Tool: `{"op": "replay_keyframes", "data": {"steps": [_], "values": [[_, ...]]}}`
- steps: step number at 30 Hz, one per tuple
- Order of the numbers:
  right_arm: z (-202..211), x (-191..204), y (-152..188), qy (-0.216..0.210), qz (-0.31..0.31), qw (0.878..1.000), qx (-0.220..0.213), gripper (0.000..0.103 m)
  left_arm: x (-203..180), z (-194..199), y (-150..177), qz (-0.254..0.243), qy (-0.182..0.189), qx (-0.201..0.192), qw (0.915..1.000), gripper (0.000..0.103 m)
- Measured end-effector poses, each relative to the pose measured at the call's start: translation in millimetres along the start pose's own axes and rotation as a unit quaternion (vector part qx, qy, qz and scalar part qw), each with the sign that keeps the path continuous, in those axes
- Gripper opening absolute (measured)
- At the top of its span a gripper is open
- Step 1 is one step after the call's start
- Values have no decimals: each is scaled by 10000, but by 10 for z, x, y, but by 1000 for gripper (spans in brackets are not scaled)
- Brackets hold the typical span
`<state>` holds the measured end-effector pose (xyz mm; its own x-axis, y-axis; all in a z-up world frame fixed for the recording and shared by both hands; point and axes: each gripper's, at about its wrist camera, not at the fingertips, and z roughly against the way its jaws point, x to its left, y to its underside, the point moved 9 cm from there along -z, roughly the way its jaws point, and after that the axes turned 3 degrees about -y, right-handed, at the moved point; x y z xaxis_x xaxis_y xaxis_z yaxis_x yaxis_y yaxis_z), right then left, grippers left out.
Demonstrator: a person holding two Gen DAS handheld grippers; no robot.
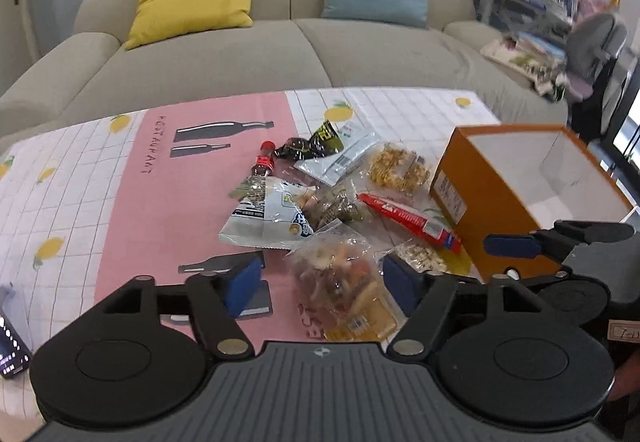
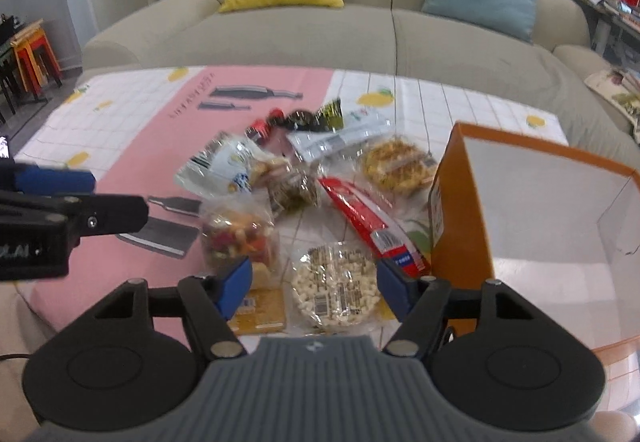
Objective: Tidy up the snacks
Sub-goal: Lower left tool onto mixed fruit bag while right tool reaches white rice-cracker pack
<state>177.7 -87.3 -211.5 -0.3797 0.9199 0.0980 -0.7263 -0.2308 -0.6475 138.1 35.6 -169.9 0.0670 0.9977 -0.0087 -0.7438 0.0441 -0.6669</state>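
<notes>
A: So, where were the snacks (image 1: 320, 198)?
B: Crinkly packets heaped on the table (image 1: 72, 178), left of the orange box (image 1: 504, 202).
A: And the tongs?
B: Left tongs (image 1: 320, 282) and right tongs (image 2: 312, 284) both gaped wide, holding nothing.

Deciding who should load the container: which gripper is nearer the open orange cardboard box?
Right. The right gripper hovers beside the orange cardboard box, its right finger at the box's near corner. The left gripper sits further left, over the mixed-snack bag.
</notes>
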Motion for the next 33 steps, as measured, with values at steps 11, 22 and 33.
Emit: {"op": "replay_keyframes", "data": {"steps": [11,22,33], "values": [[-435,-113,85,231,109,9991,352,81,-45,-609,7,675,162,612,9957,89],[-704,-211,112,543,281,9970,478,76,-65,-959,62,836,-373,965,9911,90],[-837,-225,162,316,106,9980,537,84,-59,-1188,187,877,-312,1254,9877,88]]}}
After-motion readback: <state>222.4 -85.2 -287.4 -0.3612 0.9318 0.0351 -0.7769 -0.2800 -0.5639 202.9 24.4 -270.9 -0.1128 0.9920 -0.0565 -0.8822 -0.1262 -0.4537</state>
